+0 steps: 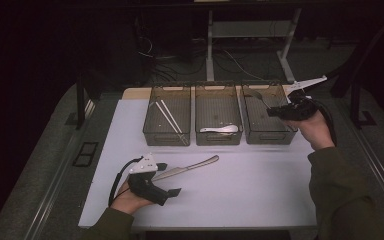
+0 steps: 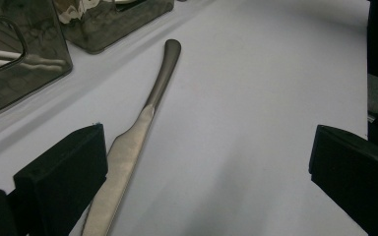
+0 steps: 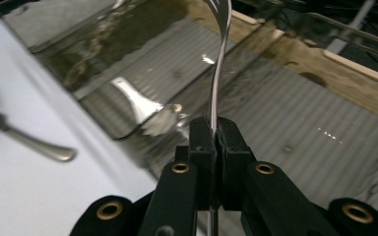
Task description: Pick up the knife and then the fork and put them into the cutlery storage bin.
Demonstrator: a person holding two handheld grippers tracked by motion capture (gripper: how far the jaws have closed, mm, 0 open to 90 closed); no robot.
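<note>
One knife point(image 1: 187, 168), two hand-held grippers, three bins.

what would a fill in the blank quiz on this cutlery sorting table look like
1. The knife lies on the white mat beside the ____ gripper.
2. The right gripper is shut on a thin metal utensil held over the ____ bin.
3. The white spoon lies in the ____ bin.
4. The left gripper's jaws are ____.

Missing words: left; right; middle; open
</note>
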